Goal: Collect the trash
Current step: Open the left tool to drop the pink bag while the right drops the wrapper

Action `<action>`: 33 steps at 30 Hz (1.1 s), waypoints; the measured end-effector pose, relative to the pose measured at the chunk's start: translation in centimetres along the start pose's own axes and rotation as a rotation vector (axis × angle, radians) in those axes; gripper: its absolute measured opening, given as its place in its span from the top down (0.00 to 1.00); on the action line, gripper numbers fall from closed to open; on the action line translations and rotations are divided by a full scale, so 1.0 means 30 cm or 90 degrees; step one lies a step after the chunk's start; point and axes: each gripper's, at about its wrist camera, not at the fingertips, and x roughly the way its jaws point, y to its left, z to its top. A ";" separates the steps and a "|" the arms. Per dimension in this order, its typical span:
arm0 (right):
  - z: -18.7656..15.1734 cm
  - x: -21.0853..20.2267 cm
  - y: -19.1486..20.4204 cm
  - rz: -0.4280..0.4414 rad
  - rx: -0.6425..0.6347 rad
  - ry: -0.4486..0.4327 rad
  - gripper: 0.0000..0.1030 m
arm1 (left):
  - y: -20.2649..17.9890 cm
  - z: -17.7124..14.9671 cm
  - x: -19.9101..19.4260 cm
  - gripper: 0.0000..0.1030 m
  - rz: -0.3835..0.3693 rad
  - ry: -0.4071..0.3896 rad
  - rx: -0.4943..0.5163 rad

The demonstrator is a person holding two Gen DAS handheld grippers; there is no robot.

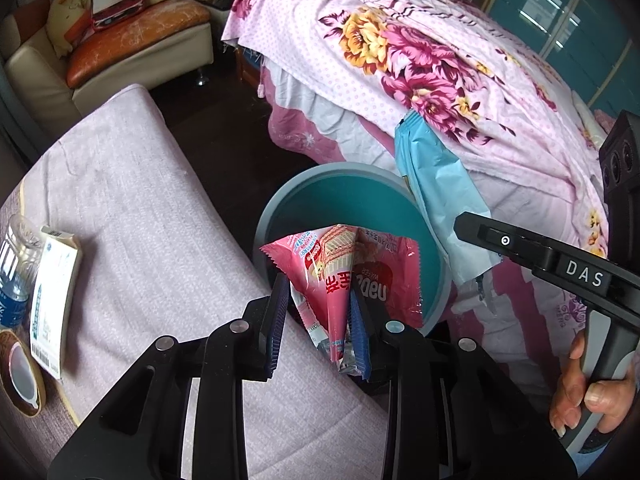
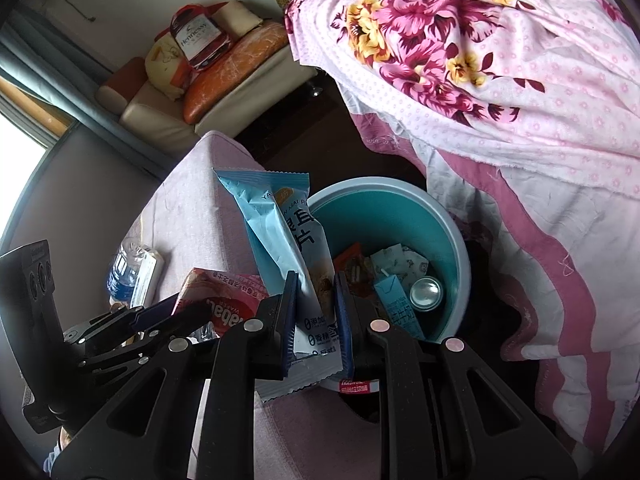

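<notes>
Two wrappers are held up at the bin (image 1: 280,196), one in each gripper. The left gripper (image 1: 320,316) has its blue pads (image 1: 278,320) partly spread, and the pink wrapper (image 1: 340,276) stands between them. Its lower end lies against the pad on the right side of the left wrist view, while a gap shows between the wrapper and the other pad, so whether both pads press on it cannot be told. The wrapper's upper part fans out above the fingertips, over the near rim of the bin.

The right gripper (image 2: 316,312) has its jaws close together and pinches the blue wrapper (image 2: 280,232) near its lower end. The printed bottom edge sticks out below the pads (image 2: 290,312), and the long body rises above them, tilted toward the upper left, in front of the bin's left rim. In the left wrist view the same wrapper (image 1: 436,188) hangs over the bin's right rim, with a hand (image 1: 588,392) gripping the handle below.

Inside the bin lie a can (image 2: 426,292), a small blue carton (image 2: 394,300) and crumpled wrappers. The bin stands on the floor between the table (image 1: 132,200), which is covered in pale pink cloth, and the bed (image 1: 440,60) with its flowered sheet. A bottle (image 1: 14,268) and a white box (image 1: 52,300) lie on the table, well apart from both grippers.
</notes>
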 end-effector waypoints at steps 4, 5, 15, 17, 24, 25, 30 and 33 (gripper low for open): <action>0.007 0.000 -0.006 -0.011 0.004 -0.002 0.83 | -0.003 0.012 0.018 0.67 -0.005 0.000 0.001; 0.010 -0.002 -0.008 -0.013 0.005 -0.002 0.83 | -0.003 0.015 0.022 0.66 -0.007 0.000 0.001; 0.027 0.004 -0.013 -0.032 0.009 0.001 0.83 | 0.011 0.021 0.037 0.20 0.005 -0.011 -0.011; 0.026 0.010 0.000 -0.034 0.007 0.002 0.83 | 0.023 0.018 0.038 0.18 0.008 -0.009 -0.017; 0.030 0.041 0.034 -0.039 -0.003 0.013 0.83 | 0.065 -0.010 0.027 0.14 0.019 -0.003 -0.028; 0.028 0.044 0.036 -0.040 -0.004 0.014 0.83 | 0.071 -0.015 0.025 0.14 0.021 -0.003 -0.030; 0.030 0.063 0.057 -0.052 -0.009 0.017 0.81 | 0.104 -0.035 0.020 0.14 0.018 0.002 -0.046; 0.027 0.071 0.064 -0.066 -0.001 0.013 0.53 | 0.123 -0.050 0.023 0.14 0.016 0.007 -0.054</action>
